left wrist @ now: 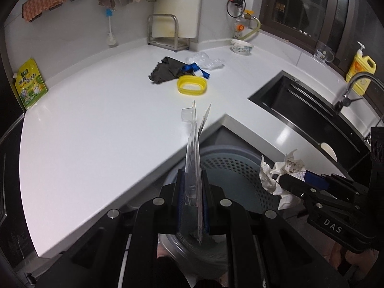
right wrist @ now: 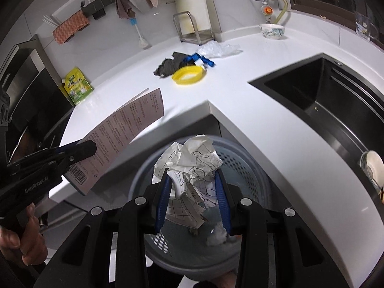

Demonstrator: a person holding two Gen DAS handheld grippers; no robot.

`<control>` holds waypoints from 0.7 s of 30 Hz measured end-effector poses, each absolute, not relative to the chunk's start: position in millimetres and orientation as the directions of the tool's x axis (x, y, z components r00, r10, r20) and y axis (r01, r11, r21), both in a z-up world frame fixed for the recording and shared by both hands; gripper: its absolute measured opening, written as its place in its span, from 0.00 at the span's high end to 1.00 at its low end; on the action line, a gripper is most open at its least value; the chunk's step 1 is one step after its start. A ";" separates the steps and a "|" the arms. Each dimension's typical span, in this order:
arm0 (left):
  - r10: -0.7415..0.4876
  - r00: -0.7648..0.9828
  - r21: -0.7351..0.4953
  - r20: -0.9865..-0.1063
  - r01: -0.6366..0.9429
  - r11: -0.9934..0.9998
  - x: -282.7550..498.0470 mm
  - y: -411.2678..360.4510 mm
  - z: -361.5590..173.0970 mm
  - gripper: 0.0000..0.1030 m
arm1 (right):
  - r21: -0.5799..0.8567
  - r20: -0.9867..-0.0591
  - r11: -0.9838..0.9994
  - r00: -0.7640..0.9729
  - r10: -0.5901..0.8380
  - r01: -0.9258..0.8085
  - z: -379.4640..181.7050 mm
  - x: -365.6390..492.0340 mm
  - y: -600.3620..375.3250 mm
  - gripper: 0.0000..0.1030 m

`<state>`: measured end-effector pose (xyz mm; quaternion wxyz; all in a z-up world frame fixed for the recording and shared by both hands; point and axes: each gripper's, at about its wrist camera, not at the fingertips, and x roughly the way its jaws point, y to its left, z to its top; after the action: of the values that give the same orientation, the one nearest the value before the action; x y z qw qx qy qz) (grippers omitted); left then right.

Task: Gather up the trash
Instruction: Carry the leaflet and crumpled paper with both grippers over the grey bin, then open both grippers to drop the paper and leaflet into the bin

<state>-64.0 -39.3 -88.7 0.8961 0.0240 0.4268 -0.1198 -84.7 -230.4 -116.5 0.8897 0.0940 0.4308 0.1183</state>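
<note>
Left gripper (left wrist: pixel 193 187): we have its jaws pressed together on the flat blister card (right wrist: pixel 120 134), pinched at the lower end, with the card standing edge-on above the counter edge.
Right gripper (right wrist: pixel 193 192): we hold the crumpled paper (right wrist: pixel 192 165) between the blue pads, directly over the waste basket (right wrist: pixel 242 168).
Card handling: we judge it light and fairly stiff, with a clear plastic face that may slip; an edge pinch suits it.
Paper handling: we judge it very light, soft and springy; a loose squeeze across the wad should do.
Basket contents: a white wad and a small dark scrap lie at the bottom.
Counter (left wrist: pixel 100 124): a yellow ring (left wrist: pixel 192 85), dark cloth (left wrist: pixel 166 69), blue strip (left wrist: pixel 195 68) and clear plastic wrap (left wrist: pixel 206 61) sit clustered together, well apart from both grippers.
Sink (right wrist: pixel 319 100): a pale bowl (right wrist: pixel 373 165) rests at its near end.
</note>
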 end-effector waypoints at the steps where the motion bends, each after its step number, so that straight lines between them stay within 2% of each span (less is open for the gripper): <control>1: -0.197 0.603 -0.060 -0.773 0.239 0.969 -66.7 -42.5 -91.1 0.87 | 0.269 -0.747 0.955 0.598 0.290 -0.127 -118.8 -88.1 -232.8 0.66; 21: -0.214 0.459 -0.072 -0.862 0.308 0.949 -71.8 -82.5 -162.5 0.87 | 0.293 -0.807 0.953 0.515 0.290 -0.078 -179.1 -90.1 -244.3 0.66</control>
<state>-71.8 -82.5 -162.5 0.8528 0.0472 0.4970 -0.1531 -90.1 -244.3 -179.1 0.8633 0.1103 0.4808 0.1064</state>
